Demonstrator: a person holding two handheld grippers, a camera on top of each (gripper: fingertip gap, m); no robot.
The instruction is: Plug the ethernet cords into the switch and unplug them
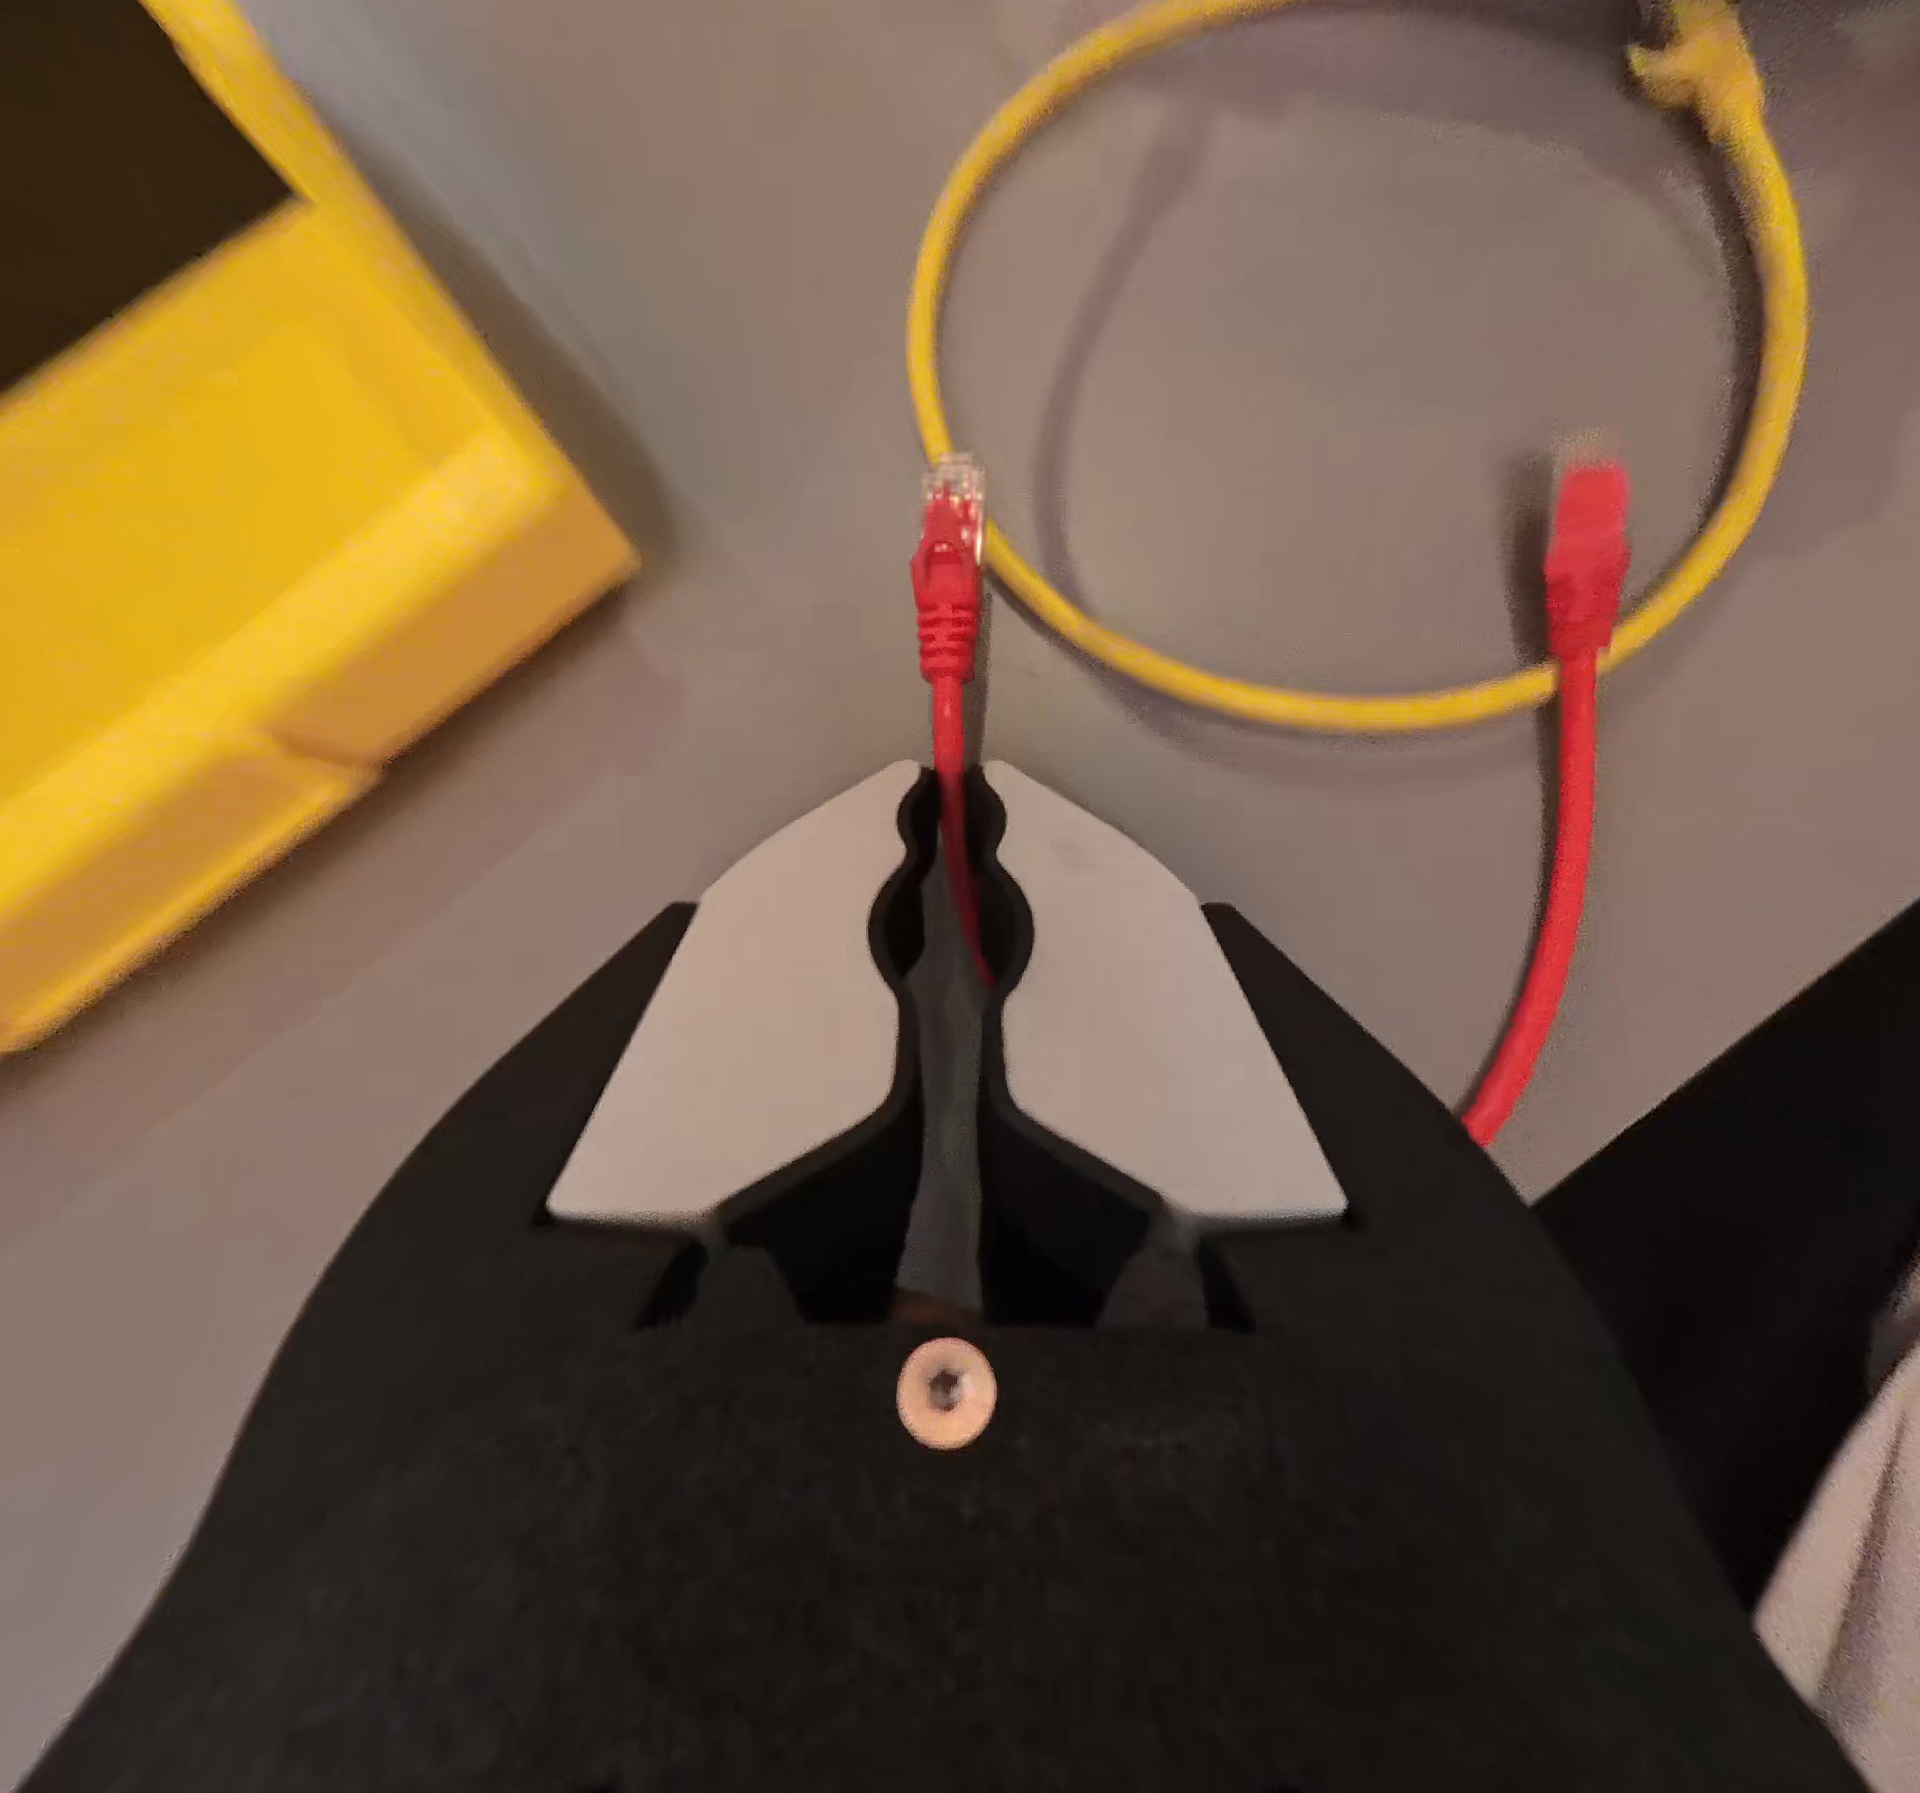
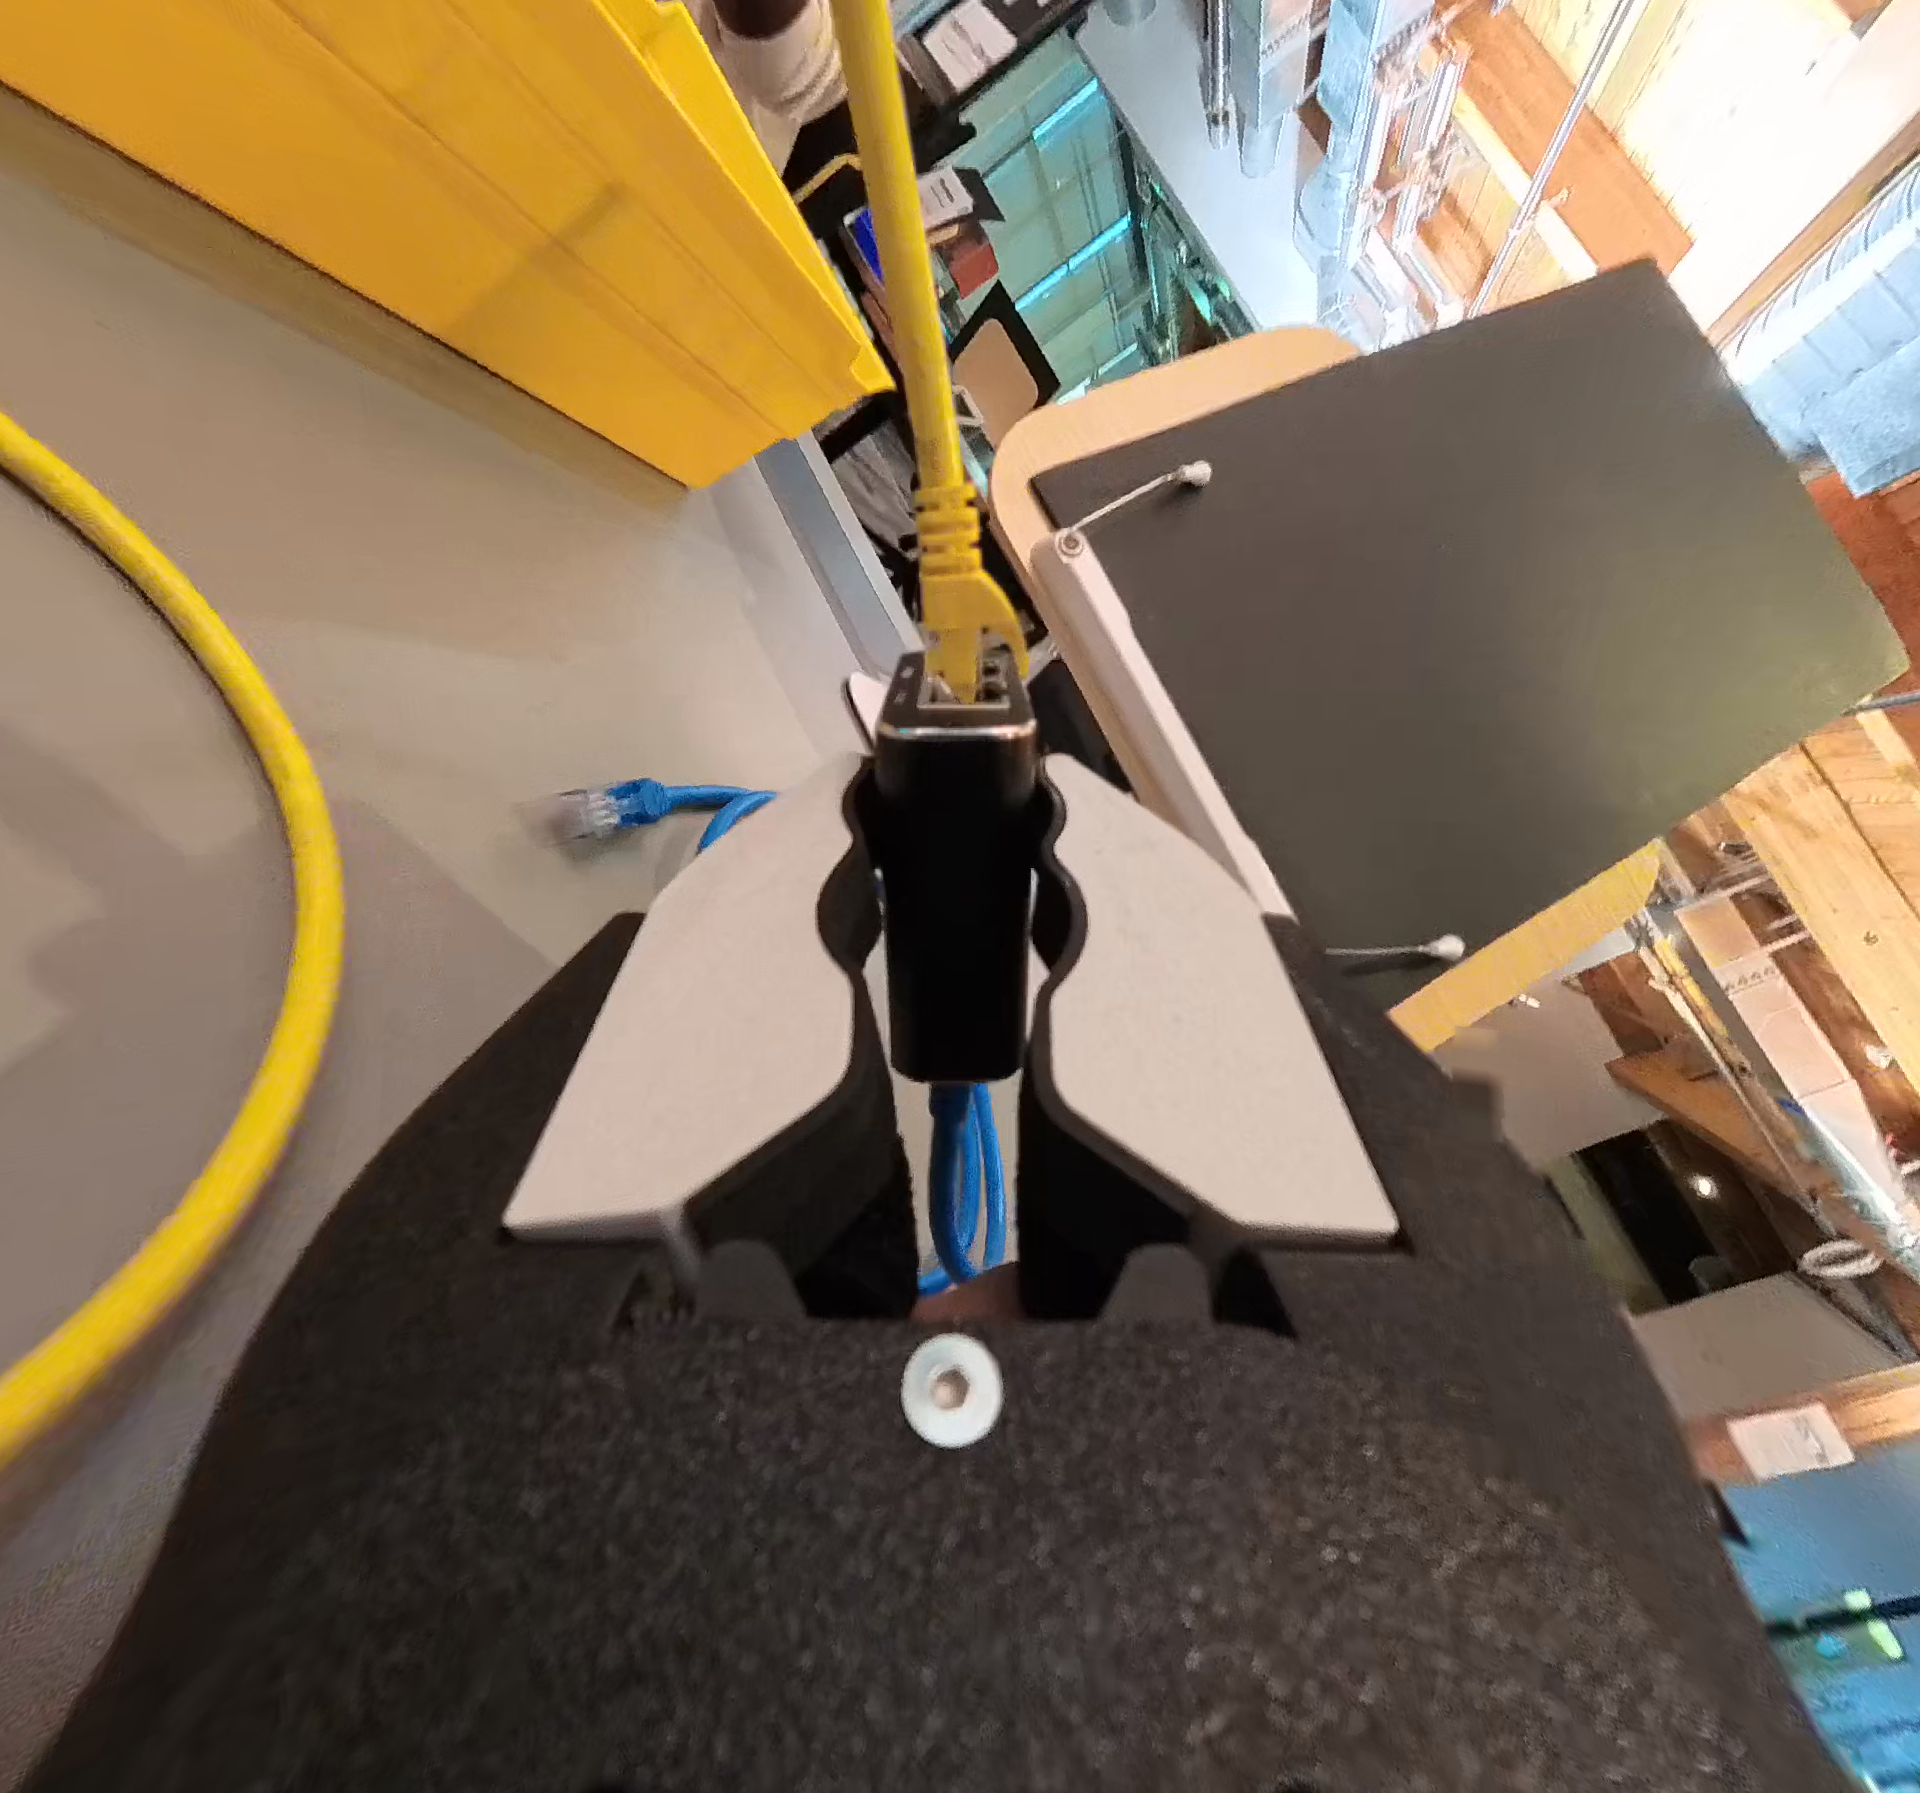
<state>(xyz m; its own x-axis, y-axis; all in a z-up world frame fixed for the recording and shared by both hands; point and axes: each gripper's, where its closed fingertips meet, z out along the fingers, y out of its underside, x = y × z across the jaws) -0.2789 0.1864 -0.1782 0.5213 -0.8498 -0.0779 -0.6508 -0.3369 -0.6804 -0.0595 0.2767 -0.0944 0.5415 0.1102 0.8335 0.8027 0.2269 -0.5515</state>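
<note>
Grey tabletop (image 1: 727,185), yellow bin (image 1: 260,548) alongside (perhaps touching).

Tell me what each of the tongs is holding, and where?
The left tongs pinch the thin red ethernet cord just behind its plug. The right tongs clamp the small black switch box by its sides.

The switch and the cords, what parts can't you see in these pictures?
- Right wrist view: the switch sits clamped in the right gripper; its fingers hide its sides, and its other ports are too small to count.
- Right wrist view: the yellow cord leaves the top edge.
- Left wrist view: the red cord vanishes behind the left gripper.
</note>
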